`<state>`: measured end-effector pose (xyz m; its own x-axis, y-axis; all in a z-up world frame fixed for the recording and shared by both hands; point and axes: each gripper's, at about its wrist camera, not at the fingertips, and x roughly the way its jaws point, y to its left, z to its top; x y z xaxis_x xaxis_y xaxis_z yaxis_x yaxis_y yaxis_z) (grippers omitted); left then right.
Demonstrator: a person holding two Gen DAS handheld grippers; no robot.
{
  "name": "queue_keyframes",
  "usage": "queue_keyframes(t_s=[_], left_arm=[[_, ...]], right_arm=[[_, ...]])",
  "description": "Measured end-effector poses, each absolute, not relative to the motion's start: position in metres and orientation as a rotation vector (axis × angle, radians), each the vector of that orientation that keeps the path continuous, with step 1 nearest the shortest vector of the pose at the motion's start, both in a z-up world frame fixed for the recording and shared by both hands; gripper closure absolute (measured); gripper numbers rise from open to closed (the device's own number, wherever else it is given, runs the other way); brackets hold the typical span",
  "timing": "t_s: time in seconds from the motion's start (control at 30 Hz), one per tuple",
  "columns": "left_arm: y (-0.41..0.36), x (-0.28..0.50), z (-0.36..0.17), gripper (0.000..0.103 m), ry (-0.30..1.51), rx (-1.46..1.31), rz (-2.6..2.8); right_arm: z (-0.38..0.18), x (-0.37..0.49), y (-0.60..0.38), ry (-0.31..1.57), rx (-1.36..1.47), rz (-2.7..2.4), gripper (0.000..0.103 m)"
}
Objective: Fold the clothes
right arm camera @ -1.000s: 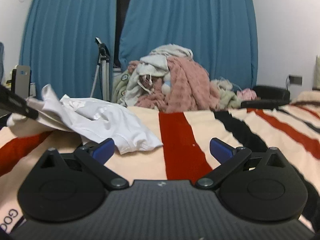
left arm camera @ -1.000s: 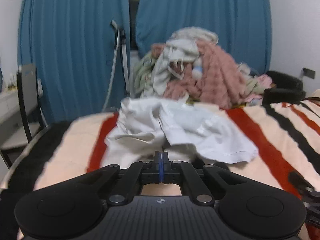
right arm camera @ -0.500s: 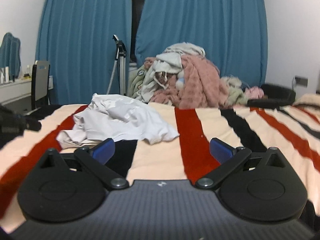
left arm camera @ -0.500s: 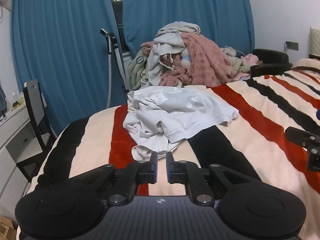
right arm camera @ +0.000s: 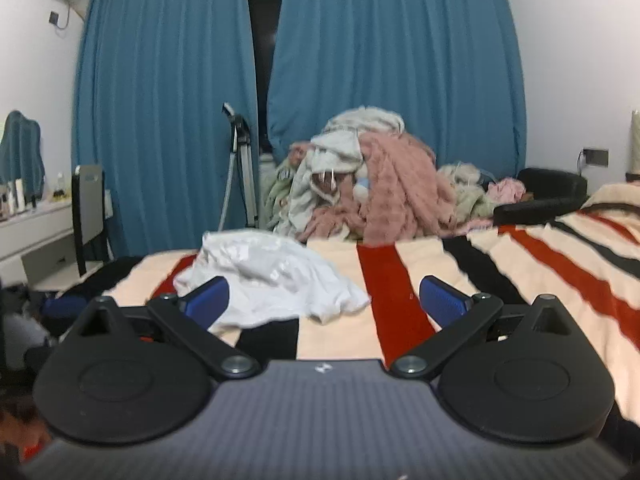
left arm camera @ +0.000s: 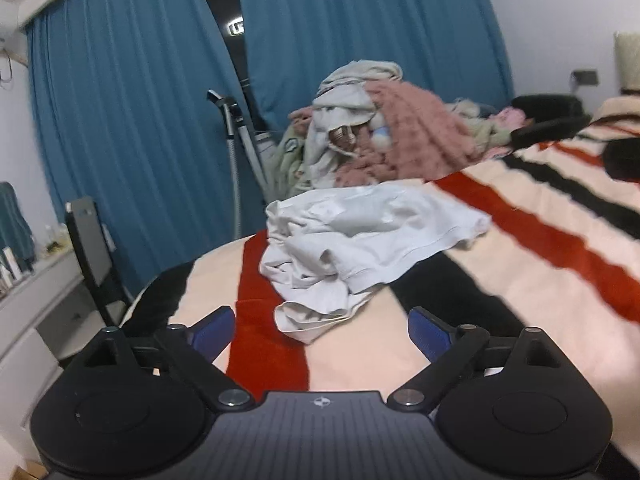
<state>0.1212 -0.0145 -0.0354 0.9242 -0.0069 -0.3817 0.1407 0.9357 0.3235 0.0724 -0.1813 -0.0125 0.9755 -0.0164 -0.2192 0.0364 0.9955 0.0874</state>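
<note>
Crumpled white garment (left arm camera: 360, 248) lies near the striped bed's (left arm camera: 540, 280) left edge, just ahead of your left gripper (left arm camera: 320, 330), jaws opening, empty; right gripper (right arm camera: 324, 300) gapes, farther off.

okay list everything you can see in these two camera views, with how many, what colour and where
white garment: one, white, crumpled on the bed's near left part
striped blanket: one, cream with red and black stripes, covering the bed
clothes pile: one heap, pink, grey and pale green, beyond the bed's far end
curtains: two, blue, back wall
chair: one, dark, left by the desk
desk: one, white, far left
metal stand: one, silver, before the curtains
left claw: one, black with blue pads, jaws opening, nothing between them
right claw: one, black with blue pads, open, empty
</note>
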Motion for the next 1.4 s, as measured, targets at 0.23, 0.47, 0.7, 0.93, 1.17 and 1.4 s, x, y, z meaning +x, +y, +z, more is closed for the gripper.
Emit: queue_keyframes(t_s=[0.23, 0.47, 0.7, 0.93, 1.17, 1.4], left_arm=[[-0.044, 0.17, -0.066, 0.008, 0.35, 0.483, -0.147], [-0.048, 0.219, -0.095, 0.008, 0.252, 0.541, -0.071], [-0.054, 0.268, -0.118, 0.013, 0.29, 0.633, -0.036], [-0.023, 0.311, -0.111, 0.052, 0.398, 0.369, 0.043], [-0.006, 0.294, -0.073, 0.1, 0.33, 0.163, -0.022], [0.006, 0.242, -0.023, 0.103, 0.268, 0.127, -0.074]], right_arm=[[-0.053, 0.115, -0.206, 0.277, 0.123, -0.019, 0.0], [-0.093, 0.209, -0.209, 0.309, 0.108, 0.042, 0.009], [-0.133, 0.303, -0.184, 0.447, -0.006, 0.057, 0.033], [-0.124, 0.323, -0.192, 0.31, 0.047, -0.043, 0.043], [-0.098, 0.293, -0.198, 0.135, 0.075, -0.035, 0.092], [-0.043, 0.23, -0.192, 0.021, 0.049, 0.024, 0.096]])
